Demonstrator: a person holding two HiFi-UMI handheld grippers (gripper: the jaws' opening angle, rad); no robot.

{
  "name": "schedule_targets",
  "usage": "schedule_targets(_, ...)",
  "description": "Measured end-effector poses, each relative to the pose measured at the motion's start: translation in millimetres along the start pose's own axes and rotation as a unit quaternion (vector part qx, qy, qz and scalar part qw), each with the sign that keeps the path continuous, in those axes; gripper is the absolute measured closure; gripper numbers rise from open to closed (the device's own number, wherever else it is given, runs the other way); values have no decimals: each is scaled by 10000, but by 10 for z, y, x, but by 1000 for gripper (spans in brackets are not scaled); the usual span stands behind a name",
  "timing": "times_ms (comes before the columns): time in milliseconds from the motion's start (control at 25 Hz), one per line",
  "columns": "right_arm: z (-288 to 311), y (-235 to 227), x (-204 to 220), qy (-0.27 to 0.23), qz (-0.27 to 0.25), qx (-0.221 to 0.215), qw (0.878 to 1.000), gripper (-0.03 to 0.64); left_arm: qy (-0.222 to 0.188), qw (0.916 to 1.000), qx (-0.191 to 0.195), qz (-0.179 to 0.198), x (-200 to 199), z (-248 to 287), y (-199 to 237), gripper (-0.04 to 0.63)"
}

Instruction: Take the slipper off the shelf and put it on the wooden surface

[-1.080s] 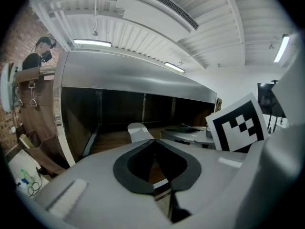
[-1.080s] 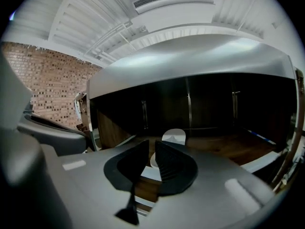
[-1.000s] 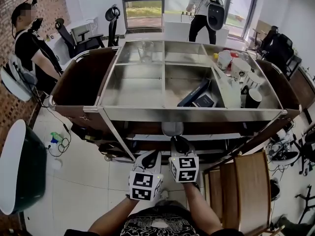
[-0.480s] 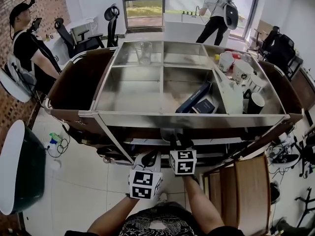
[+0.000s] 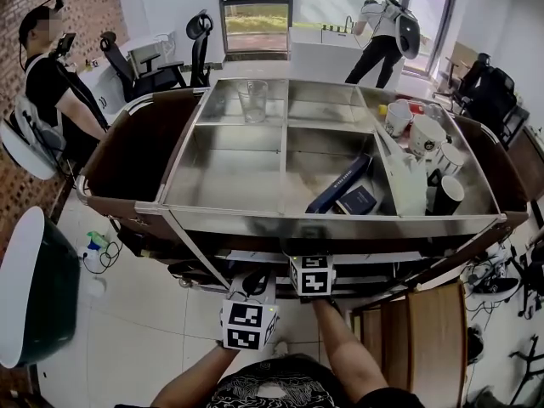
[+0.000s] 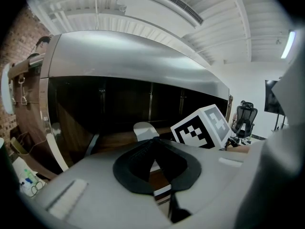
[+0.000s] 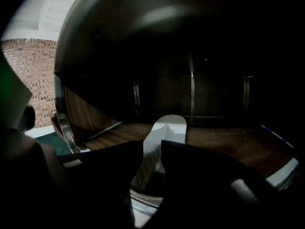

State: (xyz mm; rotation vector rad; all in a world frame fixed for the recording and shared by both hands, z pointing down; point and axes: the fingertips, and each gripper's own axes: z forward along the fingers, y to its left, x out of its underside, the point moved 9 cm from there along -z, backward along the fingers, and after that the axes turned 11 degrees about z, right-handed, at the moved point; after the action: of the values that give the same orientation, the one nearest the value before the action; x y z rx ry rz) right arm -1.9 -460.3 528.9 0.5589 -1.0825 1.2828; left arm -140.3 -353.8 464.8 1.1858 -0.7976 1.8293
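Dim wooden shelf [image 7: 228, 142] under the steel cart [image 5: 255, 215]: the pale slipper [image 7: 167, 125] lies there. My right tool [image 7: 152, 147], jaws just opening wide, frames its near end without pressing on it. My left tool [image 6: 153, 141] is pinched, empty. The slipper looks light and floppy, so I'd grip the sole's edge.

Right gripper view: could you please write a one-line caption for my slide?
The right claw has just been opening its jaws, with a white slipper between them on the dark wooden shelf.

The steel top [image 5: 340, 222] hides the slipper [image 7: 169, 125] from the head view, and the right tongs [image 7: 151, 148], just opened, cover its near end.
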Motion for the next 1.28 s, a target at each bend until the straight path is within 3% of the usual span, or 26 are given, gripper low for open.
schedule_targets(520,277,-120,117,508,-107,409,9978,512,58,9999,-144,-29,25,36,138,591)
schedule_targets(760,207,-84,104,610,-162,321,9975,597,86,9999,-86,-18,64,1,101,591)
schedule_targets(1280,-224,85,109,310,-387,427,9979,606,20,9999,146,52,70,-188,-33,589)
